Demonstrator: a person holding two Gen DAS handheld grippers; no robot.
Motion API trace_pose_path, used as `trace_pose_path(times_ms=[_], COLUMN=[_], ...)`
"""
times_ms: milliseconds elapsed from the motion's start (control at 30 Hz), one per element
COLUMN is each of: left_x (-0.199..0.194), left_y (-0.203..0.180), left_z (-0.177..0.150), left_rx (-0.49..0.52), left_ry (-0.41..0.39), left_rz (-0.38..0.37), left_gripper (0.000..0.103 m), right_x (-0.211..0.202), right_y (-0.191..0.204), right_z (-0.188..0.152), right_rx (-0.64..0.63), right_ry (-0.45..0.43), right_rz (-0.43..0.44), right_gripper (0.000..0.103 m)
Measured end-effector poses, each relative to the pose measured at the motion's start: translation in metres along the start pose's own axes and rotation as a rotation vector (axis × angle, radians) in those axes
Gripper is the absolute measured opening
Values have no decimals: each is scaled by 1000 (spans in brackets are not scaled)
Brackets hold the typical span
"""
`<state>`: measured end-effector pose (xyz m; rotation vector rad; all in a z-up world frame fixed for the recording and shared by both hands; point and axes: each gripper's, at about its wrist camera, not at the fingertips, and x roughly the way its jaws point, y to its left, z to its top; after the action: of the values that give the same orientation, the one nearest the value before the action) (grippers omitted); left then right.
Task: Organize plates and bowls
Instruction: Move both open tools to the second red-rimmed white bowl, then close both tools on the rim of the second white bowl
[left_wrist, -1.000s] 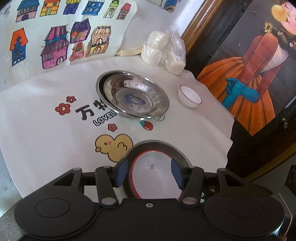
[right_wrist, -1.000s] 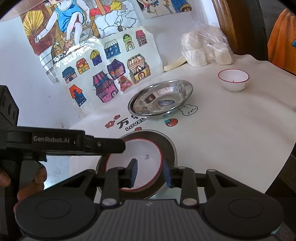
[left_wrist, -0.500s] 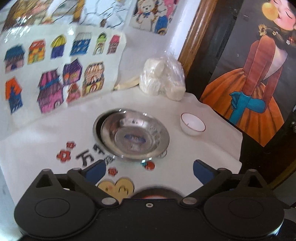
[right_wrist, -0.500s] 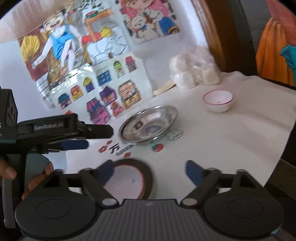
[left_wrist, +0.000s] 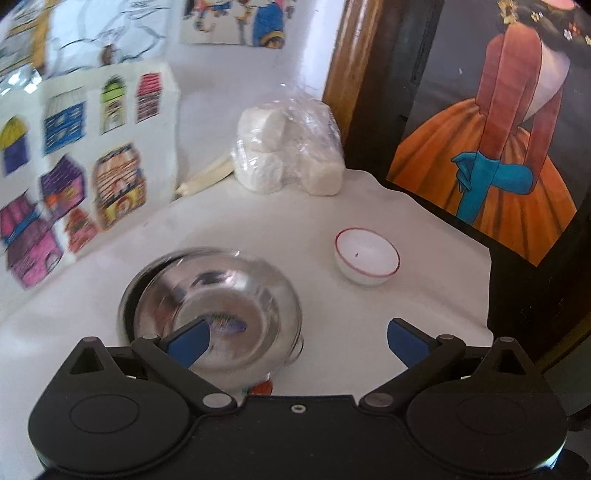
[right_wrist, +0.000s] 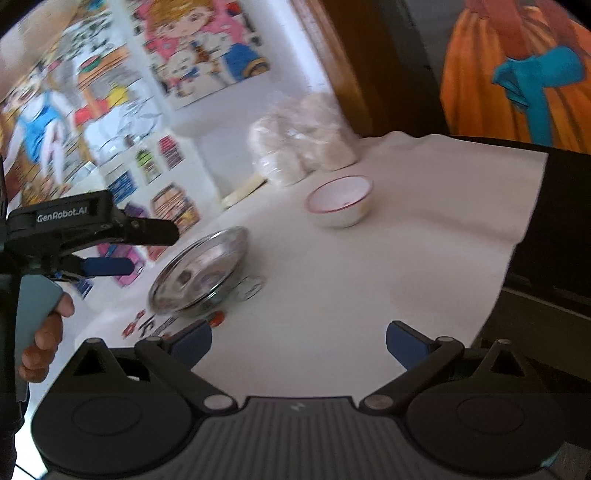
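Steel catches the light mid-table: the metal plate (left_wrist: 210, 295) sits on the white tablecloth (right_wrist: 369, 295) toward the wall edge, and the small red-rimmed bowl (left_wrist: 367, 256) stands apart from it, nearer the far corner by the bag of white lumps (left_wrist: 288, 151). Both tools hang empty. The left gripper (left_wrist: 295, 338) has its fingers spread wide over the plate's near rim; the right gripper (right_wrist: 297, 341) is opening to full width with only cloth between its fingers. It looks like a reach between pickups. Next, I'd guess, one gripper must close on the bowl's rim and carry it to the plate.
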<state>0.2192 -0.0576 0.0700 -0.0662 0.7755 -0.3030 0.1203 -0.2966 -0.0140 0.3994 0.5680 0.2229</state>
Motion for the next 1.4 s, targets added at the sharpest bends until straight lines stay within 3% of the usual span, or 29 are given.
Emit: trace_pose_path(times_ms=[200, 433, 533, 833, 1000, 1233, 1333, 1400], left_x=[51, 127, 153, 186, 189, 188, 187, 188], left_y=[-12, -12, -16, -23, -20, -24, -29, -31], left_z=[36, 77, 86, 87, 87, 82, 80, 79], left_rx=[48, -3, 0, -5, -18, -6, 14, 35], left_ry=[22, 106, 150, 171, 174, 174, 173, 170], left_rz=[-1, 14, -5, -19, -57, -97, -105, -103], left_gripper=[102, 102, 102, 102, 96, 83, 70, 57], right_x=[19, 50, 68, 116, 132, 139, 141, 142], right_y=[-35, -57, -61, -56, -48, -42, -42, -41], right_z=[18, 42, 54, 88, 91, 87, 87, 87], right_rx=[114, 168, 182, 135, 103, 92, 94, 95], right_ry=[-60, -99, -100, -116, -92, -74, -68, -66], right_rz=[-52, -81, -97, -171, -180, -149, -135, -133], right_gripper=[103, 103, 103, 103, 86, 72, 61, 53])
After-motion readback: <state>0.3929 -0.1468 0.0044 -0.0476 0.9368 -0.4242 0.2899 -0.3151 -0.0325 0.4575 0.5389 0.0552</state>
